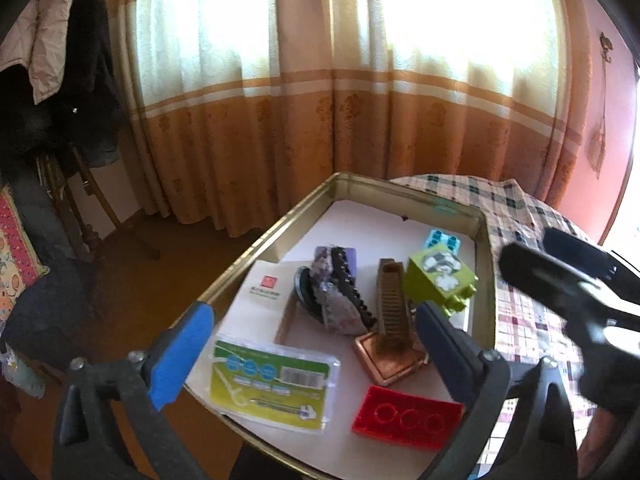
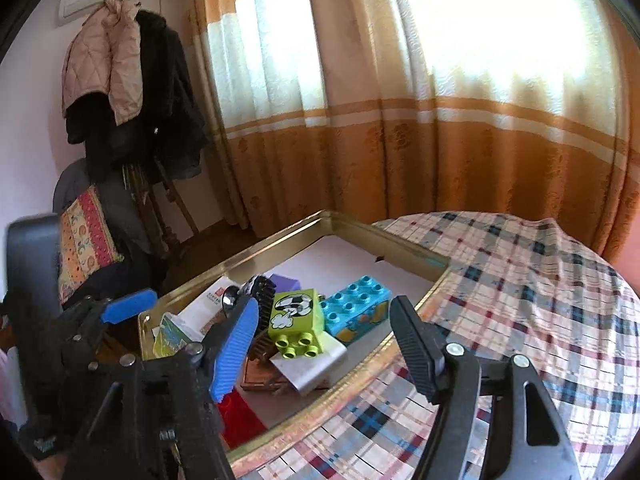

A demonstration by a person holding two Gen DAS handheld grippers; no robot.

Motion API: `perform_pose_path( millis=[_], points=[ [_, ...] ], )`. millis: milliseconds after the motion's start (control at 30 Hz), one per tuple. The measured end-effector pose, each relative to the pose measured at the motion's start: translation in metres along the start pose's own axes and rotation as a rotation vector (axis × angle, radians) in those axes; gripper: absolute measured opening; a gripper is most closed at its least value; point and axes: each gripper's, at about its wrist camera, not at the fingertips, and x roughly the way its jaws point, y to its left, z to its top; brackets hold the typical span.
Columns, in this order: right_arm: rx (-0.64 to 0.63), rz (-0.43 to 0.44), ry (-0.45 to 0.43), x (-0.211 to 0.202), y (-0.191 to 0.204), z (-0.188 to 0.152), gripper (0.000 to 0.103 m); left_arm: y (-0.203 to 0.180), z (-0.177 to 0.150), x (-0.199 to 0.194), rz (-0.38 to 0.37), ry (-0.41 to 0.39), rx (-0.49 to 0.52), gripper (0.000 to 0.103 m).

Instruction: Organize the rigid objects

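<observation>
1. Both grippers hover over the gold tray (image 1: 256,246), which sits on a bench covered with a plaid cloth (image 2: 520,280). The left gripper (image 1: 316,340) has its jaws spread wide with nothing between them; the right gripper (image 2: 324,328) is likewise wide apart and empty.
2. The rigid objects all lie inside the tray: a green block (image 1: 440,280), a teal block (image 1: 442,240), a flat red brick (image 1: 406,418), a copper tower model (image 1: 394,312) on its square base, a black comb (image 1: 352,288) over a purple-patterned item, and a packet of floss picks (image 1: 272,384).
3. Judging from this, no piece is held and the step looks like choosing the next piece to arrange.
4. The next move calls for lowering one pair of jaws around a single piece; the green block leans on its neighbours, so it could tip when touched.
5. The left view shows the tray floor from above, with the packet, red brick and tower base in full. The right view hides most of those behind its own fingers, but shows the teal block's studded top (image 2: 356,300) and the bare cloth beside the tray.
</observation>
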Motion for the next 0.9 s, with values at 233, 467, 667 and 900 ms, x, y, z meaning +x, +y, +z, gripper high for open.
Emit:
perform_pose_path(
  millis=[233, 467, 667, 900],
  points=[
    [-0.037, -0.007, -0.021, -0.014, 0.011, 0.006, 0.081, 0.018, 0.013, -0.015, -0.011, -0.030, -0.052, 0.103],
    [-0.063, -0.045, -0.039, -0.021, 0.021, 0.010, 0.093, 0.022, 0.025, -0.023, -0.009, -0.029, -0.048, 0.103],
    [-0.067, -0.046, -0.050, -0.027, 0.024, 0.017, 0.093, 0.027, 0.030, -0.029, 0.003, -0.034, -0.055, 0.103],
    [-0.082, -0.044, -0.043, -0.021, 0.028, 0.020, 0.093, 0.041, 0.029, -0.020, 0.013, -0.009, -0.095, 0.103]
  ],
)
